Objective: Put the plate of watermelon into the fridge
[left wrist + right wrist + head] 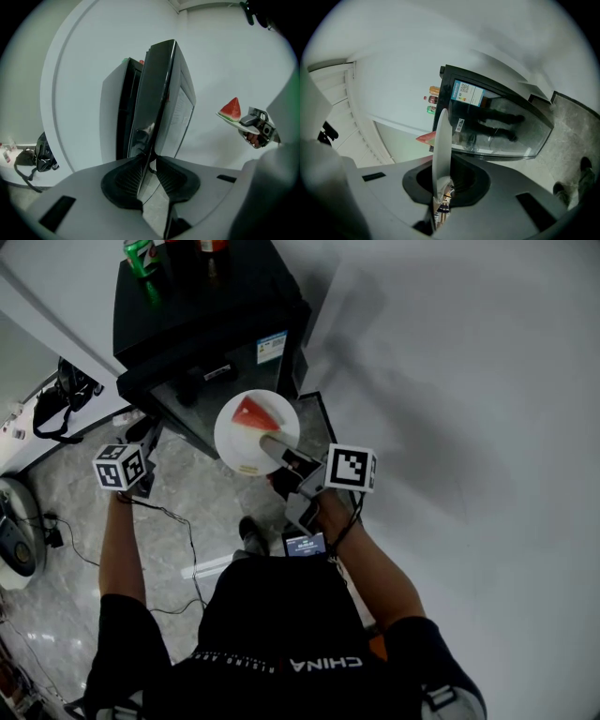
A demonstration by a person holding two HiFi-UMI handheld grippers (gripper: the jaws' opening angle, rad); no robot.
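Plate: the white plate (242, 448) hangs in the air just in front of the black fridge (202, 310), above its open fridge door (165, 89) and not yet inside. It looks stiff and smooth, likely slick under rubber pads.
Watermelon: one red wedge (255, 415) lies loose on the plate's far half. It is wet and soft and has nothing to stop it, so I judge it will slide if the plate tips.
Right gripper: the right gripper (440, 187) is clamped on the plate's near rim, and the plate reaches out past the jaws on that one hold.
Left gripper: the left gripper (151, 176) is closed around the free edge of the fridge door, one pad on each face.
Weight: probably light, but the load sits away from the grip, so the far rim will tend to sag.
Where to hold: the rim is the only place to grip — deep onto the flat lip, away from the fruit.
Handling: keep it level and slow; a knock against the shelf or door could chip it or shake the wedge off.
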